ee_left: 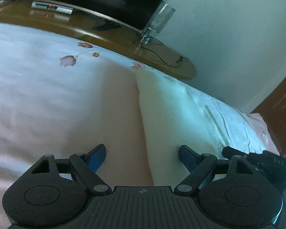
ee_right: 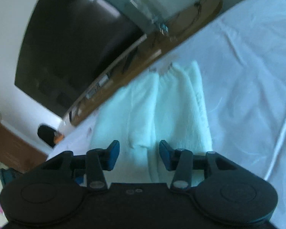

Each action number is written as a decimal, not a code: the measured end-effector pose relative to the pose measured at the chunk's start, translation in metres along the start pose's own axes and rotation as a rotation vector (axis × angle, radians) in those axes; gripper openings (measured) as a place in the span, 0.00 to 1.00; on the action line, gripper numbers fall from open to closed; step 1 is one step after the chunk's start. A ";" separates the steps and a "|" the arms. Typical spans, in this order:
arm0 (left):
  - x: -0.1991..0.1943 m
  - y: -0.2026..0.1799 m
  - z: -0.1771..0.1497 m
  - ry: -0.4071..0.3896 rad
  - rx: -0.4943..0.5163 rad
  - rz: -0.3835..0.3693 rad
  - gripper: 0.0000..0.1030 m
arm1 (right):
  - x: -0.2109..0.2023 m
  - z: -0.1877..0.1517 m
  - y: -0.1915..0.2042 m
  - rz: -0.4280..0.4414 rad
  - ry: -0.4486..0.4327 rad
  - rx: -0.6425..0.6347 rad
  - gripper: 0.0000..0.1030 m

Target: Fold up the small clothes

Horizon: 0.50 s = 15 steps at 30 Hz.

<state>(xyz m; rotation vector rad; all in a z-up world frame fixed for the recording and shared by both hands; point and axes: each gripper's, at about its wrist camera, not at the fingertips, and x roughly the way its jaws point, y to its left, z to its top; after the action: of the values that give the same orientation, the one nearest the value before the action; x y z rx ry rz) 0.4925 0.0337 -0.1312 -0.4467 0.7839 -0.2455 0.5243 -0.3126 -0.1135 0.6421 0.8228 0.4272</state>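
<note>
1. Your left gripper (ee_left: 143, 158) sits at the bottom of its frame, wide open and holding nothing.
2. Your right gripper (ee_right: 139, 157) is at the bottom of its frame, open too, with nothing in it.
3. The white fluffy garment (ee_right: 162, 110) lies on the bed sheet (ee_right: 247, 66), in the middle of the right view, just past the blue fingertips (ee_right: 113, 152).
4. A dark TV (ee_right: 70, 43) fills the upper left.

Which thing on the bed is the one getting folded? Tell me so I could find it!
Look at the big bed with the pale flowered sheet, in front of the long wooden shelf under the dark TV. The fluffy white garment lies on it, just ahead of the open right hand-held gripper. It is fuzzy and gathered at the far end, while the sheet is smooth.
</note>
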 end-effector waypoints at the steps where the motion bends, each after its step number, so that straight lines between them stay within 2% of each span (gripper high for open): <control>1: 0.006 0.003 0.000 -0.003 0.007 0.000 0.81 | 0.001 0.001 0.000 0.008 0.014 0.002 0.43; 9: 0.016 0.003 0.007 0.011 0.042 -0.023 0.81 | 0.013 0.013 -0.002 0.053 0.037 0.017 0.26; 11: 0.015 0.002 0.009 0.023 0.049 -0.026 0.81 | 0.014 0.013 0.007 0.023 0.029 -0.055 0.24; 12: 0.014 0.002 0.011 0.019 0.054 -0.020 0.81 | 0.012 0.011 0.013 0.001 0.021 -0.106 0.17; 15: 0.015 -0.005 0.016 -0.021 0.095 0.015 0.81 | 0.007 -0.001 0.037 -0.070 -0.038 -0.261 0.15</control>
<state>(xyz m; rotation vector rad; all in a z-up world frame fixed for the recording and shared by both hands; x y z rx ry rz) 0.5139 0.0281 -0.1283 -0.3537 0.7513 -0.2625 0.5242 -0.2812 -0.0932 0.3773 0.7365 0.4484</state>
